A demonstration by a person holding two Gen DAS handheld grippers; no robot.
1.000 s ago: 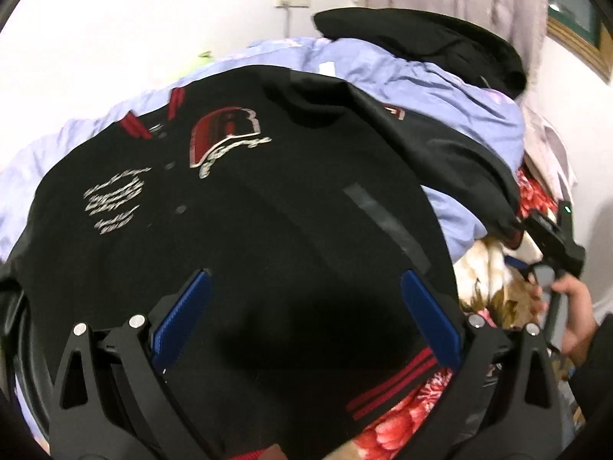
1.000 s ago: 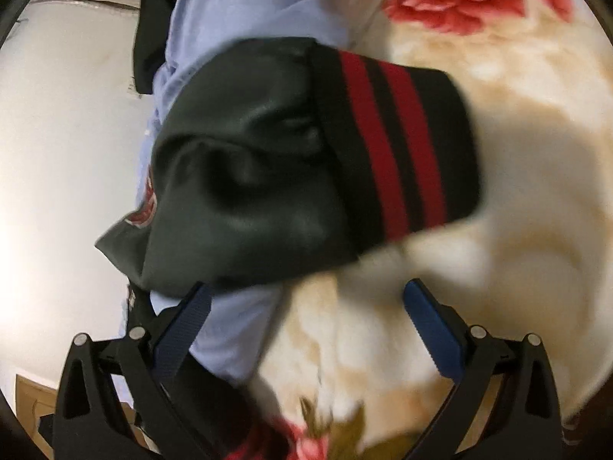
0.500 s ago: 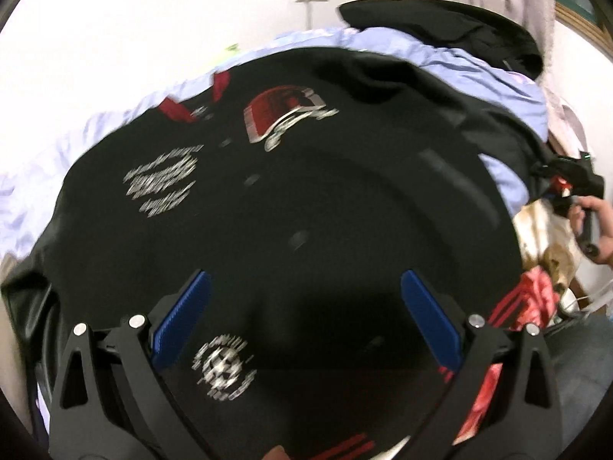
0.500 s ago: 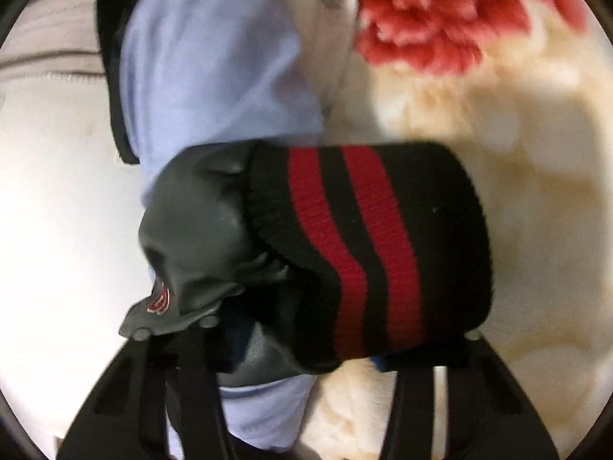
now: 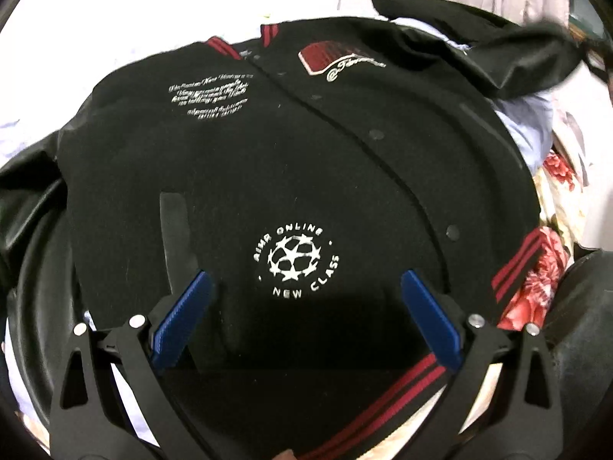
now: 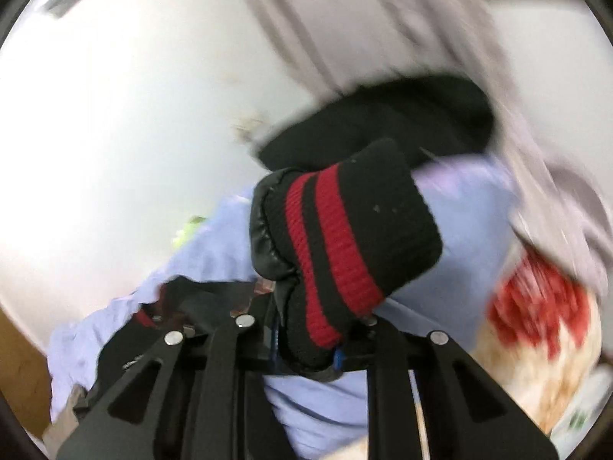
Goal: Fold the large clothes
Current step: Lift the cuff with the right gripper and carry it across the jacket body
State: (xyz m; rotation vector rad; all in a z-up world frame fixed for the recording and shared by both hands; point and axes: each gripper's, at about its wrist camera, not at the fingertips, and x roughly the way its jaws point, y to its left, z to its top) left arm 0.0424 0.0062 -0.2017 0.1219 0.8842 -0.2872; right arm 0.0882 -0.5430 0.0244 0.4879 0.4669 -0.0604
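Observation:
A black varsity jacket [image 5: 291,161] with red-striped trim lies front up on the bed, filling the left wrist view. My left gripper [image 5: 302,310] hovers open over its lower front, by the round white star logo [image 5: 295,258], with nothing between its blue pads [image 5: 180,318]. In the right wrist view the jacket's sleeve cuff [image 6: 345,245], black with two red stripes, sticks up from my right gripper [image 6: 306,349]. Its jaws are still closing and the pads pinch the cuff. The raised sleeve [image 5: 517,61] shows blurred at the upper right of the left wrist view.
A lilac sheet [image 6: 452,230] and a floral blanket [image 5: 536,276] lie under the jacket. Another dark garment [image 6: 383,119] is heaped at the back, by a pale curtain [image 6: 383,19] and a white wall [image 6: 115,115].
My right gripper closed on the striped cuff and lifted it high off the bed, rolling as it rose. My left gripper slid down the jacket front, bringing the star logo into view.

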